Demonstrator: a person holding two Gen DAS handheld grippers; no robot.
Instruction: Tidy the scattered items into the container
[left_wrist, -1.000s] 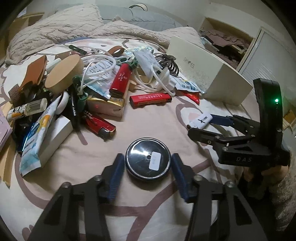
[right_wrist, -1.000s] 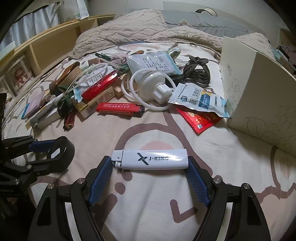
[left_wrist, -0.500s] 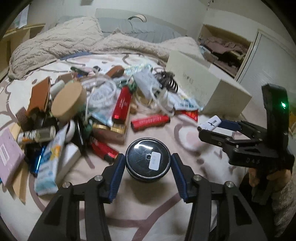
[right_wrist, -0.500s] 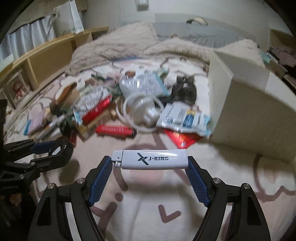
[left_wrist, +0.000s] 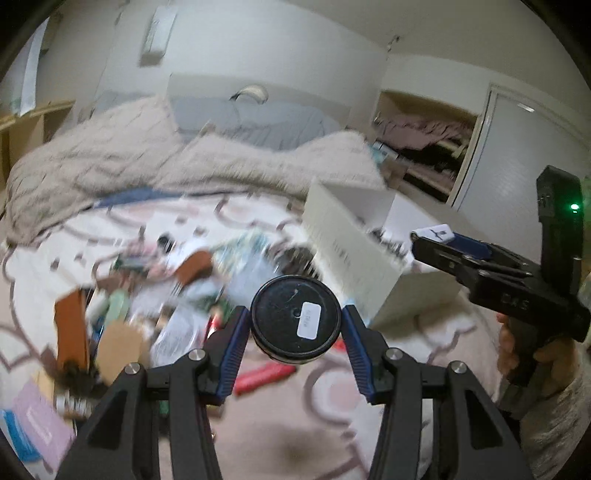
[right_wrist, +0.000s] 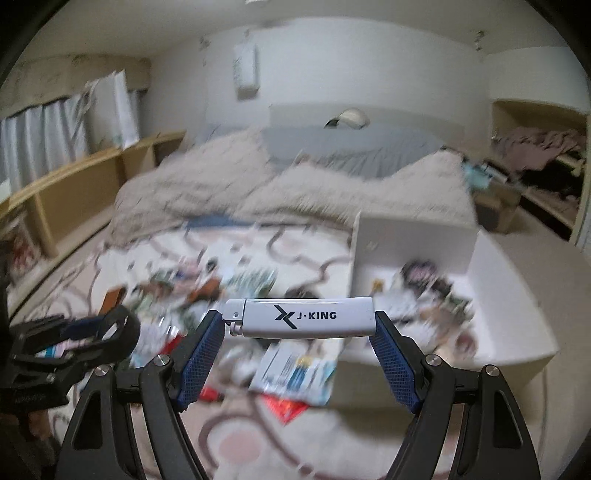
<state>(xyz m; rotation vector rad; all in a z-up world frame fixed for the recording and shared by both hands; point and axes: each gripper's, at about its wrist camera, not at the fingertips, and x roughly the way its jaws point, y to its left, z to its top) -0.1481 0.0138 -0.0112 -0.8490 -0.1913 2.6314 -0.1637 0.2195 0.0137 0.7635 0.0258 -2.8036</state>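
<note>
My left gripper (left_wrist: 293, 338) is shut on a round black tin (left_wrist: 295, 318) with a white sticker and holds it in the air above the bed. My right gripper (right_wrist: 299, 334) is shut on a white J-KING lighter (right_wrist: 304, 317), held crosswise by its ends, also lifted. The white open box (right_wrist: 509, 291) stands to the right with several small items inside; it also shows in the left wrist view (left_wrist: 347, 243). The right gripper with the lighter (left_wrist: 434, 233) shows at the right of the left wrist view, near the box. The scattered pile (left_wrist: 155, 295) lies blurred below.
A rumpled beige blanket (right_wrist: 280, 188) and grey pillow lie at the far end of the bed. Wooden shelves (right_wrist: 74, 184) run along the left. An open closet (right_wrist: 543, 155) is at the right. A blue-white packet (right_wrist: 295, 369) and red wrapper lie beside the box.
Both grippers have lifted off the bed with their items and tilted up; the room's far wall now shows. The box's inside has come into the right wrist view.
</note>
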